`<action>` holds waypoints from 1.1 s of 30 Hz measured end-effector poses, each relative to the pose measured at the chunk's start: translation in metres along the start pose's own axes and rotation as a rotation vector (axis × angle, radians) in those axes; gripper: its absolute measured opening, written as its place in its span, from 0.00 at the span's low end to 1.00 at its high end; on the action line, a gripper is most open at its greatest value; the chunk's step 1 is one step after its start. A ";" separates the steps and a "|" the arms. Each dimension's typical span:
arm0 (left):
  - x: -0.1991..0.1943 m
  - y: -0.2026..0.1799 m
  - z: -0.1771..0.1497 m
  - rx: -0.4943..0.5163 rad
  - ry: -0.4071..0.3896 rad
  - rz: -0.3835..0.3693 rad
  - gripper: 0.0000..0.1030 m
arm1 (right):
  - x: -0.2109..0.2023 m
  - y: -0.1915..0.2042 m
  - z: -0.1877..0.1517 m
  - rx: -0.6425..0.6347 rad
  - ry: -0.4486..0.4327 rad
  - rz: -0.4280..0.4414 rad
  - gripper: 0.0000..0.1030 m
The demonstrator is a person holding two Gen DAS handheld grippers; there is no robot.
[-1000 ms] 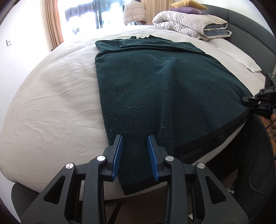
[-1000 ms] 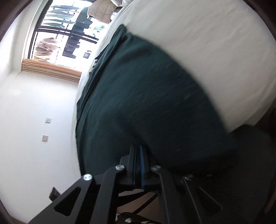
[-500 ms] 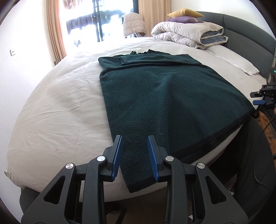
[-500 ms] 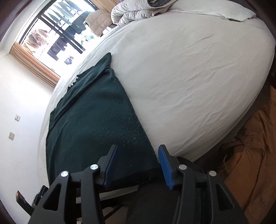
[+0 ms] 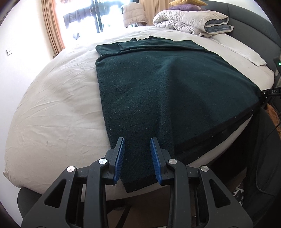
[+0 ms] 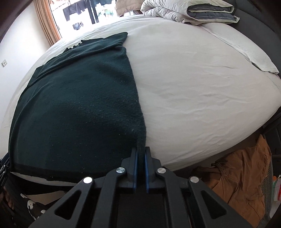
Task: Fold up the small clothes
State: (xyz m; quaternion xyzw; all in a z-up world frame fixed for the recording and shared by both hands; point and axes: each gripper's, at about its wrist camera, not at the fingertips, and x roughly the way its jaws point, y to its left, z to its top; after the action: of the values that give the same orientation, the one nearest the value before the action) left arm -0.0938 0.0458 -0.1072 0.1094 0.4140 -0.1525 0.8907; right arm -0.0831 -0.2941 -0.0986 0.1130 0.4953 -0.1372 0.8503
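A dark green knitted garment lies spread flat on the white bed sheet, its dark hem hanging over the near edge. My left gripper holds the garment's near left corner bunched between its blue pads, which stand a little apart. In the right wrist view my right gripper is closing, and its pads pinch the near right corner of the garment. The right gripper's black tip also shows at the cloth's far right corner in the left wrist view. The sleeves look folded in at the far end.
A folded duvet and coloured cushions lie by the dark headboard. A flat white pillow sits to the right. An orange cloth lies on the floor beside the bed. A bright window is behind.
My right gripper let go of the garment, rolled upright, then shut again on the near right corner. The cloth went slack, then pulled taut again. The left gripper kept its hold.
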 end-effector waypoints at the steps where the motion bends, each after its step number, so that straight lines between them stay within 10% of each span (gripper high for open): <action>1: 0.001 0.001 -0.001 0.002 0.002 0.000 0.28 | 0.001 -0.004 0.000 0.014 0.001 0.004 0.06; 17: -0.018 0.006 0.003 -0.012 -0.108 -0.034 0.28 | -0.004 -0.009 0.003 -0.005 -0.009 -0.094 0.05; 26: 0.004 -0.003 0.000 0.038 -0.012 0.012 0.28 | -0.015 -0.035 0.005 0.093 0.052 -0.112 0.12; 30: -0.002 0.001 0.005 0.004 -0.044 -0.005 0.28 | -0.045 -0.045 0.041 0.167 -0.092 0.136 0.17; 33: -0.001 0.001 0.010 -0.009 -0.038 -0.016 0.28 | -0.039 -0.032 0.084 0.142 -0.180 0.288 0.43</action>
State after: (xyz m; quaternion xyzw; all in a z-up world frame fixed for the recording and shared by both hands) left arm -0.0871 0.0432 -0.1000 0.0990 0.3985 -0.1596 0.8977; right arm -0.0445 -0.3466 -0.0254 0.2297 0.3850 -0.0581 0.8920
